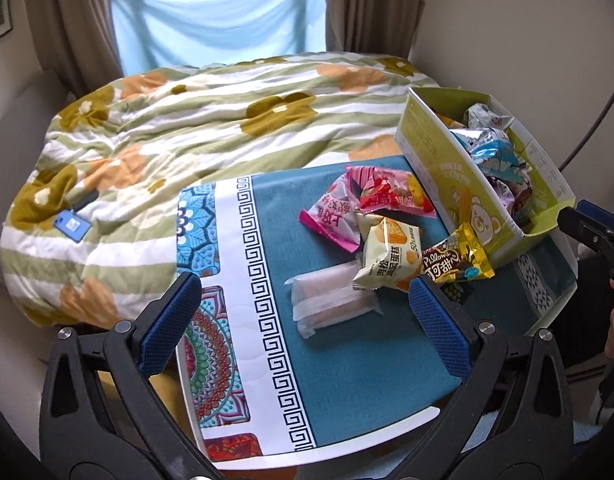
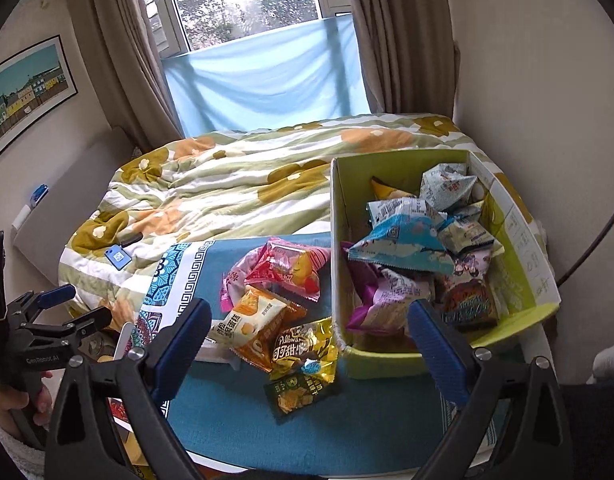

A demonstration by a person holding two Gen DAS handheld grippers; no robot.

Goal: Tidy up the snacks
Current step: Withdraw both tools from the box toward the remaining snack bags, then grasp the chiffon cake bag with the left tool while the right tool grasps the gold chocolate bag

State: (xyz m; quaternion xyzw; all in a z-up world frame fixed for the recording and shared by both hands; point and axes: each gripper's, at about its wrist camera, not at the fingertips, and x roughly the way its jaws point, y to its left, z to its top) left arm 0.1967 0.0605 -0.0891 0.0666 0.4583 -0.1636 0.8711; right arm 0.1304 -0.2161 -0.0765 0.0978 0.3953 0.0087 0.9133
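A heap of snack packets lies on the teal cloth (image 1: 347, 360): a pink packet (image 1: 333, 216), a red packet (image 1: 391, 194), a cream cake packet (image 1: 391, 256), a gold Pillows packet (image 1: 463, 260) and pale translucent bars (image 1: 331, 304). A green cardboard box (image 1: 447, 168) at the right holds several more packets. My left gripper (image 1: 307, 316) is open and empty, above the near side of the heap. My right gripper (image 2: 307, 340) is open and empty, above the gold packet (image 2: 303, 348) and the box's near corner (image 2: 383, 360). A dark green packet (image 2: 299, 392) lies nearest.
The small table stands against a bed with a floral striped quilt (image 1: 179, 128). A blue phone (image 1: 73, 226) lies on the quilt. A curtained window (image 2: 243, 12) and blue sheet are behind. The table's front edge (image 1: 347, 448) is close below my left gripper.
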